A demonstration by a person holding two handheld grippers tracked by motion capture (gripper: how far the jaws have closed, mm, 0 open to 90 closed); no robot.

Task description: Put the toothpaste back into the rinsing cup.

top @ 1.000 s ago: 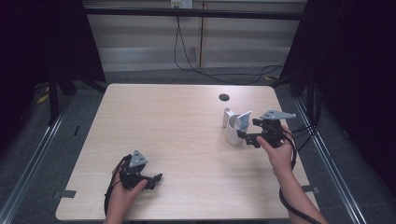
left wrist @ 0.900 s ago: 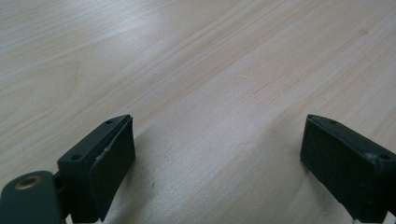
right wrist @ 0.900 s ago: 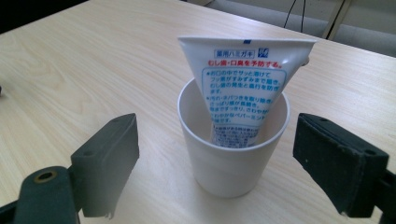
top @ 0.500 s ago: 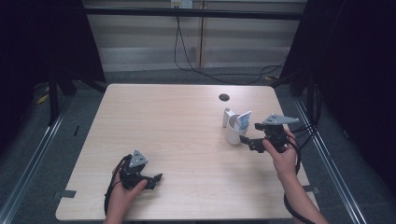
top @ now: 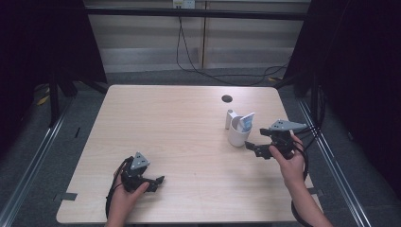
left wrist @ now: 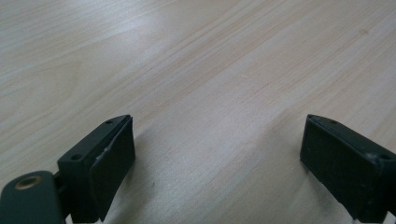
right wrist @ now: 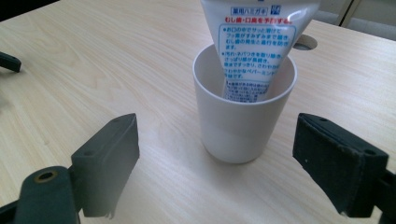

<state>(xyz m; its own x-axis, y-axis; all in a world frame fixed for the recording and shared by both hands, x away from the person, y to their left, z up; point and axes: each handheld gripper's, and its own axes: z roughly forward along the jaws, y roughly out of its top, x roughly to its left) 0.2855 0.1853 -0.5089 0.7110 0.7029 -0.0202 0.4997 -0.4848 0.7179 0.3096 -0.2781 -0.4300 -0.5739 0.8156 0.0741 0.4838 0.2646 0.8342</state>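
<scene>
A white cup [top: 236, 136] [right wrist: 243, 112] stands upright on the right half of the wooden table [top: 179, 142]. A white toothpaste tube [top: 246, 124] [right wrist: 257, 42] with blue print leans inside it, cap down. My right gripper [top: 253, 146] [right wrist: 229, 163] is open just right of the cup, its jaws wide apart and pointing at it with nothing between them. My left gripper [top: 158, 182] [left wrist: 215, 158] rests open near the front left of the table, over bare wood.
A small white upright object [top: 229, 119] stands just behind the cup. A dark round hole [top: 227, 98] sits in the tabletop farther back. Black curtains and metal rails flank the table; cables hang at the back wall.
My right gripper has drawn back from the cup toward the person and slightly down. The cup, tube and left gripper have stayed put.
</scene>
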